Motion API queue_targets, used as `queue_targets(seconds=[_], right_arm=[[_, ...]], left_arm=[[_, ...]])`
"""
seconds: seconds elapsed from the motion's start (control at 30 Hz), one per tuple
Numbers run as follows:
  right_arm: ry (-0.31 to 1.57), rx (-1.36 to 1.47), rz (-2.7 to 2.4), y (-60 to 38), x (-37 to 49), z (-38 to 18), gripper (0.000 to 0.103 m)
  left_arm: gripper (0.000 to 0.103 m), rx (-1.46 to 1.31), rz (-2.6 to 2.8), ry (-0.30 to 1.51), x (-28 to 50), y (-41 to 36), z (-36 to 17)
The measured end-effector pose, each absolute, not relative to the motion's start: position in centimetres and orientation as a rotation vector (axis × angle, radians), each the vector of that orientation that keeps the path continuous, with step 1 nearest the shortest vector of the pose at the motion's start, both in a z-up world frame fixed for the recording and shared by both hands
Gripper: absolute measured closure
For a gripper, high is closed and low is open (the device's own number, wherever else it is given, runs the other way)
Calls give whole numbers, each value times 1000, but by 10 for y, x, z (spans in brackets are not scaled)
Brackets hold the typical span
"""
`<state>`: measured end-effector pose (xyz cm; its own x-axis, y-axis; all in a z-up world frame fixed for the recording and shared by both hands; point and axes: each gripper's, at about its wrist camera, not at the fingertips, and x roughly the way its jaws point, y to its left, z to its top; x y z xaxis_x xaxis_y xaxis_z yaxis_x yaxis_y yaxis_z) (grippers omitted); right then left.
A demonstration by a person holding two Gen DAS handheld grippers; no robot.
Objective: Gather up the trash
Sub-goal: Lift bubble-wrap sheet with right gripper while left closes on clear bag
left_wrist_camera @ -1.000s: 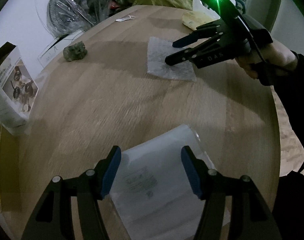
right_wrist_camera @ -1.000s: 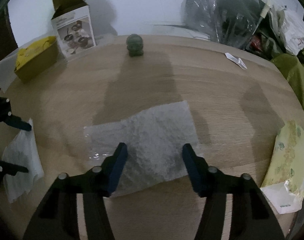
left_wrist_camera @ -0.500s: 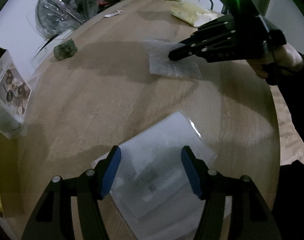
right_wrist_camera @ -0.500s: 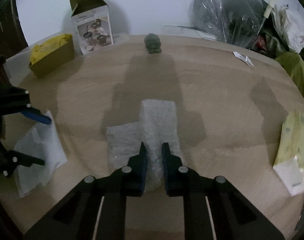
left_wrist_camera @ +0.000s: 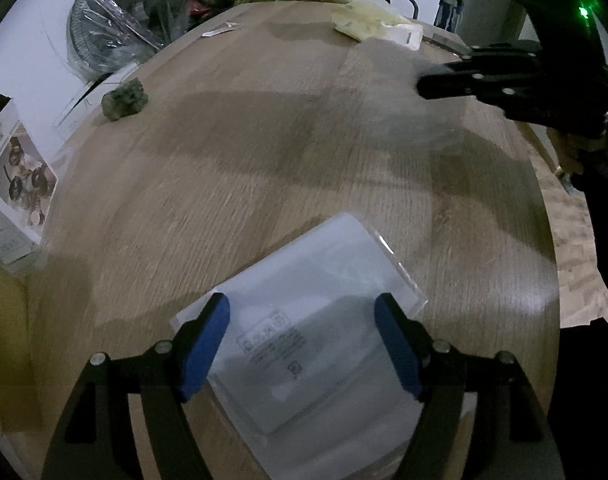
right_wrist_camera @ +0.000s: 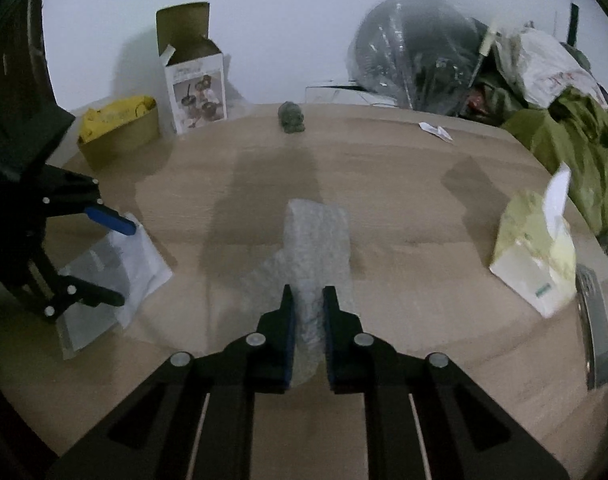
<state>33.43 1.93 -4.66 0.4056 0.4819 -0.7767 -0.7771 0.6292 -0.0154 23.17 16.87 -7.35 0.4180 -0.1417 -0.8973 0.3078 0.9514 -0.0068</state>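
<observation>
My right gripper [right_wrist_camera: 307, 300] is shut on a sheet of bubble wrap [right_wrist_camera: 318, 248], folded up between its pads and lifted off the wooden table [right_wrist_camera: 404, 200]. In the left wrist view the right gripper [left_wrist_camera: 422, 80] is at the upper right and the wrap [left_wrist_camera: 408, 108] is a blur below it. My left gripper [left_wrist_camera: 302, 320] is open, its blue pads either side of a clear plastic bag with a printed label [left_wrist_camera: 304, 320] lying flat on the table. That bag also shows in the right wrist view [right_wrist_camera: 116, 264], under the left gripper [right_wrist_camera: 122, 260].
A crumpled green lump [right_wrist_camera: 291, 118], a small white scrap [right_wrist_camera: 436, 131] and a yellow-white packet [right_wrist_camera: 538, 256] lie on the table. An open cardboard box [right_wrist_camera: 194, 84], a yellow-filled box [right_wrist_camera: 118, 128], a wrapped fan [right_wrist_camera: 416, 52] and green cloth [right_wrist_camera: 576, 136] crowd the far edge.
My right gripper closed on the bubble wrap, bunched it up and lifted it toward the right. My left gripper stayed open over the clear plastic bag.
</observation>
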Motion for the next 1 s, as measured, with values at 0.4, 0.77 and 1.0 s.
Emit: queue_targets(seconds=[0.4, 0.77, 1.0], right_arm=[[826, -365, 826, 5, 318, -41, 92], [811, -345, 828, 0, 315, -33, 92], [803, -330, 817, -5, 318, -29, 92]], left_arm=[[52, 192, -314, 1079, 220, 169, -69], [27, 115, -372, 1099, 264, 198, -52], [28, 143, -435, 1176, 252, 193, -69]])
